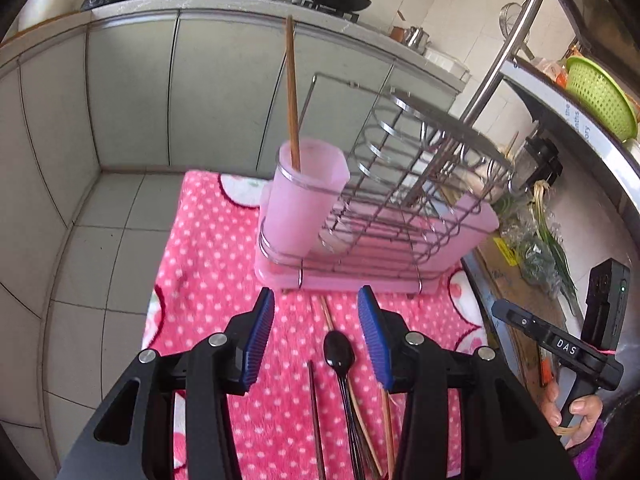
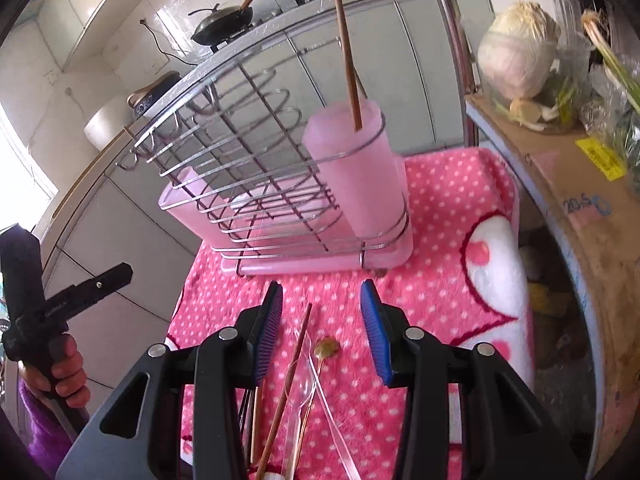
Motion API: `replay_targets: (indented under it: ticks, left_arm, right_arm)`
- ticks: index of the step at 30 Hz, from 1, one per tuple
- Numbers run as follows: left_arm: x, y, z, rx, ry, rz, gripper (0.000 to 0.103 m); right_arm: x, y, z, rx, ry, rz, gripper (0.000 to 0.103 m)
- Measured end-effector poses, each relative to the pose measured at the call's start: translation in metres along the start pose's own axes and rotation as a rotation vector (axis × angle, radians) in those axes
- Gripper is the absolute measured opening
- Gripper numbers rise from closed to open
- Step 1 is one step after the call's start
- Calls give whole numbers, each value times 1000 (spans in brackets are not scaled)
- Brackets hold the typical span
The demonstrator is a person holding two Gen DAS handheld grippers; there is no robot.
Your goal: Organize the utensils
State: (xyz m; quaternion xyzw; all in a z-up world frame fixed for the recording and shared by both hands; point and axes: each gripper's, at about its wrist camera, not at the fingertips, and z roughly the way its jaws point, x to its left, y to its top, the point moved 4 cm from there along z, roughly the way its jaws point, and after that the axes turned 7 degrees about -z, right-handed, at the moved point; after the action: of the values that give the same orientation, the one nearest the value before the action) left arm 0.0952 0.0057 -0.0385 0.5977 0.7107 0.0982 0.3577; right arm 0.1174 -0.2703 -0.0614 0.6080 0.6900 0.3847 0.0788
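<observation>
Pink polka-dot cloth (image 1: 224,280) covers the desk; far on it stands a wire rack with pink cups (image 1: 360,208). Near, loose utensils (image 1: 340,392) lie under both grippers (image 1: 316,308) (image 2: 322,304), jaws apart, empty.

Chopstick (image 1: 293,96) upright in cup (image 1: 306,196) at rack (image 1: 404,184) end; spoon (image 1: 339,350), seemingly more chopsticks (image 1: 316,420), before it on cloth (image 1: 208,280).

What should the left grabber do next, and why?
Probably lower the left gripper over the black spoon and close. Its jaws stand open with nothing held, the spoon lies just below them, and the pink cup holds only one chopstick.
</observation>
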Motion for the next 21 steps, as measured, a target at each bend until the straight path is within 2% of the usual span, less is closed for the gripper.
replay_targets:
  ticks: [5,10,12,21]
  left_arm:
    - [15,-32,33,120,-2,-67,41]
    - [26,-53,63,221,26,-95,35]
    - [27,-59,74,257,36,-89,28]
    - [14,-77,117,384,62,-51,16]
  right_arm:
    - [-11,-28,24,92,72,105,41]
    - [-15,-45,40,146,98,157,41]
    - [-16,-48,44,153,103,164,41]
    - [-17,-49,44,157,128,168,41]
